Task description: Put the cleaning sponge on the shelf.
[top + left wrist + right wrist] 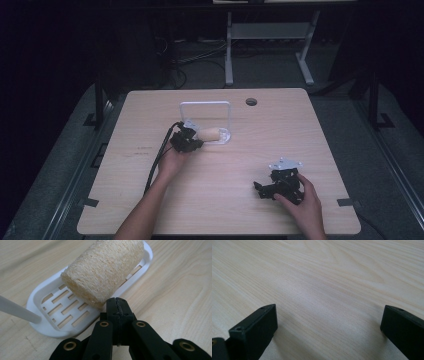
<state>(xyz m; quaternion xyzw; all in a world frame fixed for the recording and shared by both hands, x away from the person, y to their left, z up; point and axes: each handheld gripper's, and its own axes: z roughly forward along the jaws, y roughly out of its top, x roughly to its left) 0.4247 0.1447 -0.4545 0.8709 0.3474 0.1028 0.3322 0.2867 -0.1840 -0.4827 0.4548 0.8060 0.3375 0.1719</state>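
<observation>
A person's left gripper (pixel 117 301), jaws pressed together with nothing between them, is hovering just beside the near end of a loofah sponge (pixel 105 270) that is lying in a white slotted soap dish (pixel 50 322) at the middle of the wooden table (pixel 225 210). The right gripper (pixel 329 322), jaws spread wide, is resting near the table's right edge.

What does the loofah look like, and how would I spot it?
Start at the wooden table and find the white dish with its upright white frame, near the middle. The loofah lies in that dish, right in front of the shut left gripper. It is a pale, fibrous cylinder, the one rough thing among smooth plastic.
</observation>
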